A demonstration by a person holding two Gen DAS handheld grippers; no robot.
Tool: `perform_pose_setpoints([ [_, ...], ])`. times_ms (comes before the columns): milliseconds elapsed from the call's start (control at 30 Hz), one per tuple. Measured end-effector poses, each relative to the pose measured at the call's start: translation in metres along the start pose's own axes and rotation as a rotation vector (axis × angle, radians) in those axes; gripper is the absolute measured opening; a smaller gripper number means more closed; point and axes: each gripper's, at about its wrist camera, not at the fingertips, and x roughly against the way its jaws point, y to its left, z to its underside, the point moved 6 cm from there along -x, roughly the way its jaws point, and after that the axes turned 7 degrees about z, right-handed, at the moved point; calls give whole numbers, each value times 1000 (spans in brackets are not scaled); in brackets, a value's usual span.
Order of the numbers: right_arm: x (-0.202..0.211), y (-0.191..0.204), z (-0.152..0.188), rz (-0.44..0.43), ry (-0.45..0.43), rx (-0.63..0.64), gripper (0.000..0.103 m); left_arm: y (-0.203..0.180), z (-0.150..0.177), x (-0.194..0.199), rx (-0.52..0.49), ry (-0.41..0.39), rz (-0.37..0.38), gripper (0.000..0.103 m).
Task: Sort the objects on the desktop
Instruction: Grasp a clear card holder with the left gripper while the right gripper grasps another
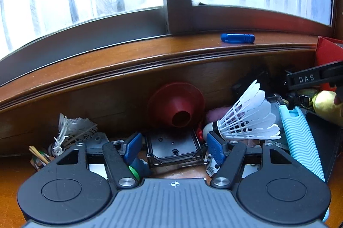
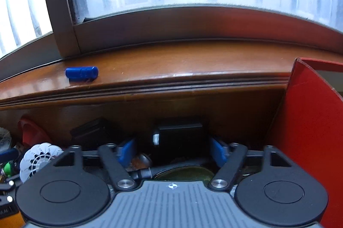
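Desktop objects, such as the white shuttlecock at two o'clock and red funnel at twelve, are lying jumbled on the surface; both the left claw and right claw are gaping empty, so sorting is looking barely begun.

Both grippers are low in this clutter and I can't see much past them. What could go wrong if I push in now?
The white shuttlecock lies right by the left gripper's right finger; closing or advancing could crush or flick its feathers. The red cone leans on its side behind the black tray and may roll if the tray is nudged. The right gripper stands open before a dark black box in shadow, so a misjudged grasp seems likely.
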Motion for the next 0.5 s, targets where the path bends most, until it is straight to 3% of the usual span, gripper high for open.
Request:
perform_pose_setpoints([
  [67,1,1,1,0,-18,6,52,1,2,-2,10,19,-11,71],
  [300,2,6,5,-24,-31,-18,52,4,2,-12,80,46,19,77],
  [400,4,7,6,-36,-33,-27,52,6,1,-13,125,54,56,65],
  [500,8,8,3,-46,-39,-38,52,9,2,-11,150,55,67,64],
])
